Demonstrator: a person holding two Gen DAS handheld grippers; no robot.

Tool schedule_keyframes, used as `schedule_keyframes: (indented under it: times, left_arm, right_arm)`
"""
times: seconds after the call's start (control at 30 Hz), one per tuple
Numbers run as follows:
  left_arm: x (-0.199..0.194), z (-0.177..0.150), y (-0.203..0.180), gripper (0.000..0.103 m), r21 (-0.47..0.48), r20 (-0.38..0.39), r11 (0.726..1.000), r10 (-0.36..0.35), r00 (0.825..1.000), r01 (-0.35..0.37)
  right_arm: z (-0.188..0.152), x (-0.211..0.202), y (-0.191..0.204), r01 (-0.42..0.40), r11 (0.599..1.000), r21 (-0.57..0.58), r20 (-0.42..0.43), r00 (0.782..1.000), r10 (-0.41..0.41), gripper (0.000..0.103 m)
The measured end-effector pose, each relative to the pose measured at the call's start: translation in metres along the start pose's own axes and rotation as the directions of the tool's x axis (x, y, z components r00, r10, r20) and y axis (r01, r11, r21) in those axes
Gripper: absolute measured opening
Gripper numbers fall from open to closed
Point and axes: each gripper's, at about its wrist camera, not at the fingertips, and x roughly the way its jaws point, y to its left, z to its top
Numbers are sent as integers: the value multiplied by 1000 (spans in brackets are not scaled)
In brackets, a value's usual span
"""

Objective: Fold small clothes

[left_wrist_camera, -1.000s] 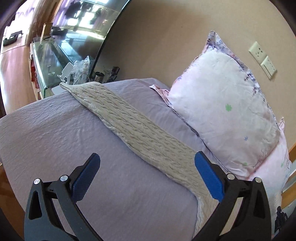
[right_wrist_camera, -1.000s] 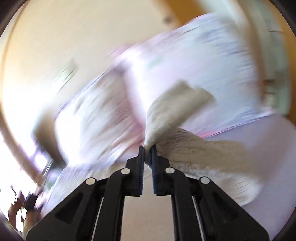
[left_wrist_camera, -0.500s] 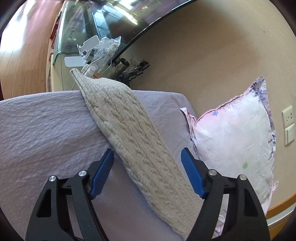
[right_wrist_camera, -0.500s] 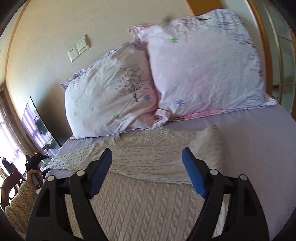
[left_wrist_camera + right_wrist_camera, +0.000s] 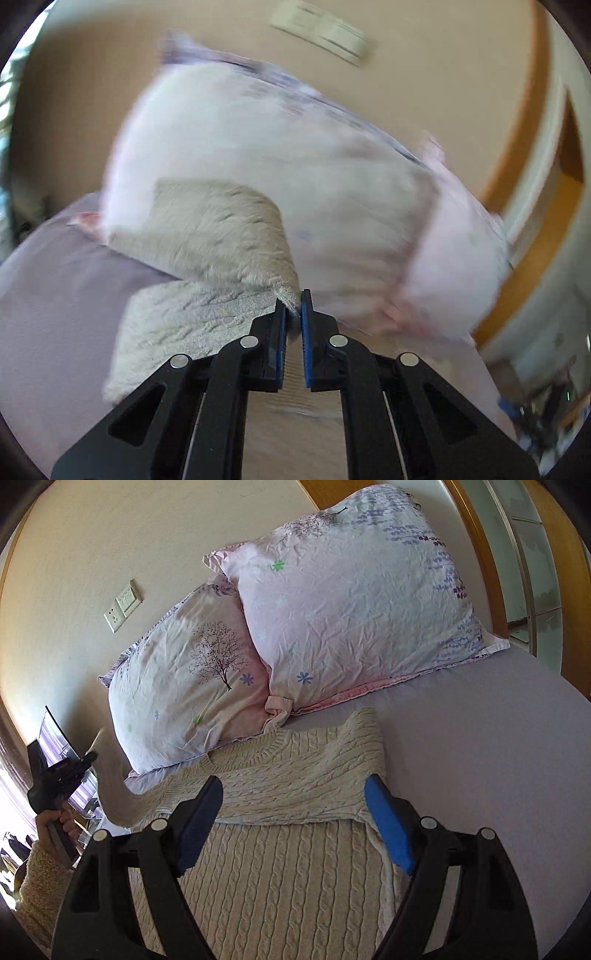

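Observation:
A cream cable-knit sweater (image 5: 280,849) lies on the lilac bed sheet (image 5: 480,775), neck toward the pillows, with its right sleeve folded across the chest. My right gripper (image 5: 295,819) is open and empty, hovering above the sweater's body. My left gripper (image 5: 291,317) is shut on the sweater's left sleeve (image 5: 221,229) and holds it lifted off the bed; that view is motion-blurred. The left gripper also shows at the far left of the right wrist view (image 5: 62,775), held in a hand.
Two pink floral pillows (image 5: 351,602) lean against the beige wall (image 5: 110,535) at the head of the bed. A wall socket (image 5: 122,605) sits above them. A wooden frame and glass panel (image 5: 532,572) stand at the right.
My left gripper was open over the stretched-out left sleeve; it has closed on it and lifted it toward the pillows. My right gripper released the right sleeve a second ago and stays open.

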Motion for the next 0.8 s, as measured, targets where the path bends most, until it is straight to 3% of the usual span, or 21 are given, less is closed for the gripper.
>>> schedule_keyframes:
  times: [0.03,0.1,0.13,0.17,0.23,0.3,0.33,0.43,0.53,0.57,0.6,0.67,0.77,0.8]
  left_arm:
    - [20,-14,-39,8,84,-69,995,-56,996,62]
    - [56,-50,-99,29,199,-234,965,-124,964,172]
    - [64,-66,-111,33,223,-293,955,-126,948,196]
    - [66,-76,-112,37,232,-314,953,-117,942,196]
    - [49,-86,-97,47,222,-287,962,-91,954,158]
    - [16,-85,-60,77,157,-226,984,-42,973,79]
    - [-1,-85,-40,81,121,-202,992,-8,979,33]
    - [-41,-96,16,82,31,-226,997,79,971,-74]
    - [-68,-121,54,82,-69,-284,995,51,958,-73]
    - [-74,-130,61,82,-85,-301,994,44,953,-73]
    - [-79,-139,65,82,-96,-312,993,31,949,-65]
    - [-83,-154,72,82,-135,-333,990,-16,943,-31]
    - [-94,-174,72,77,-206,-313,976,-131,941,68]
    - [-98,-182,71,71,-238,-312,964,-190,931,116]
  right_arm:
    - [-2,1,0,-1,1000,0,-10,1000,1,79]
    - [-8,2,-3,-1,1000,5,-37,999,1,79]
    - [-10,1,-6,0,1000,14,-48,999,1,79]
    - [-13,-3,-11,-6,1000,27,-63,998,8,79]
    - [-19,-12,-22,8,999,35,-83,997,-5,79]
    - [-27,-21,-37,46,998,38,-114,993,-41,79]
    - [-31,-22,-45,52,997,51,-139,989,-44,79]
    - [-48,-19,-68,32,992,125,-228,974,-3,76]
    - [-69,-10,-78,-12,981,192,-311,948,72,62]
    - [-74,-14,-77,-30,981,192,-292,953,86,61]
    - [-78,-16,-76,-42,979,198,-302,948,102,59]
    - [-88,-21,-78,-104,962,254,-315,931,184,45]
    - [-106,-32,-77,-174,938,301,-322,907,272,36]
    - [-112,-37,-77,-212,922,324,-320,892,318,35]
